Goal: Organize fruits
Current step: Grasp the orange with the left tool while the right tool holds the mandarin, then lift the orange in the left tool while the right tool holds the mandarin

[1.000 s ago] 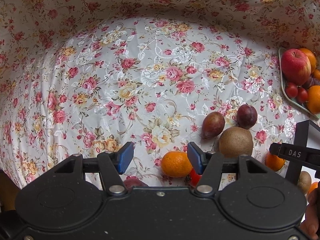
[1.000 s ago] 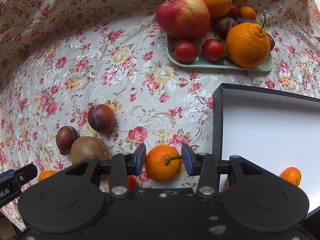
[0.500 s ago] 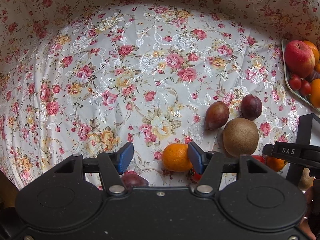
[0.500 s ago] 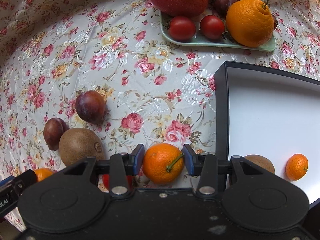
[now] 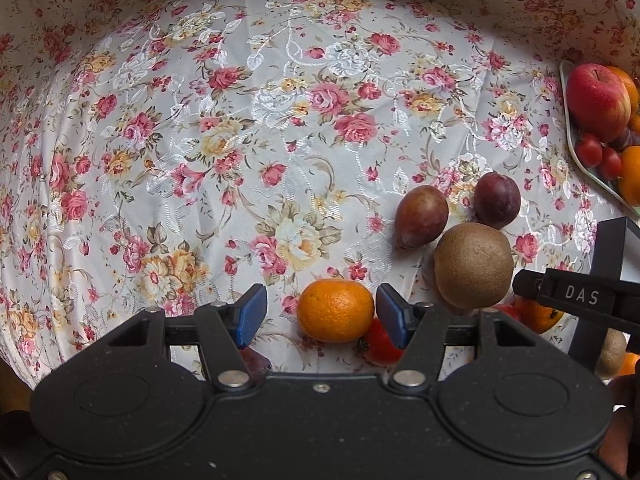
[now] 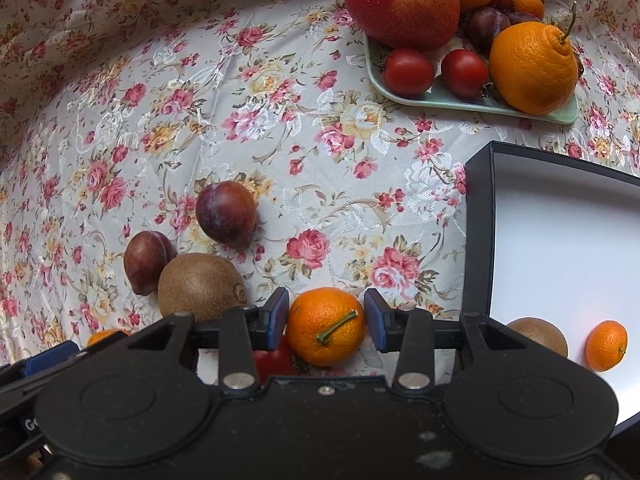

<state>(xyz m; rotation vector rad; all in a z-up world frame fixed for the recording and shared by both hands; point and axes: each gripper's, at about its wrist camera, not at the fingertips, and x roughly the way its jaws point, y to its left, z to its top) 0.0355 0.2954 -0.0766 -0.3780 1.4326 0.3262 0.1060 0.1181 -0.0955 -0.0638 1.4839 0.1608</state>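
Observation:
A stemmed mandarin [image 6: 326, 326] lies on the floral cloth between the pads of my right gripper [image 6: 327, 316]. Its jaws are closing, and both pads touch the fruit's sides. My left gripper [image 5: 320, 316] is open over another mandarin [image 5: 336, 310], which sits nearer its right pad, with a gap on the left. A kiwi [image 5: 474, 266] and two plums [image 5: 422, 216] [image 5: 497, 200] lie just beyond. A red tomato [image 5: 380, 344] is half hidden under the left gripper's right finger. The black box [image 6: 476, 240] holds a kiwi [image 6: 538, 334] and a small mandarin [image 6: 606, 346].
A pale green plate [image 6: 460, 102] at the back right carries an apple [image 6: 402, 2], two tomatoes, oranges and plums. The right gripper's side [image 5: 580, 296] reaches into the left wrist view beside the kiwi. Open floral cloth [image 5: 200, 140] spreads to the left.
The left gripper has sunk closer to its mandarin. The right jaws widened, then drew in until the pads met the stemmed mandarin.

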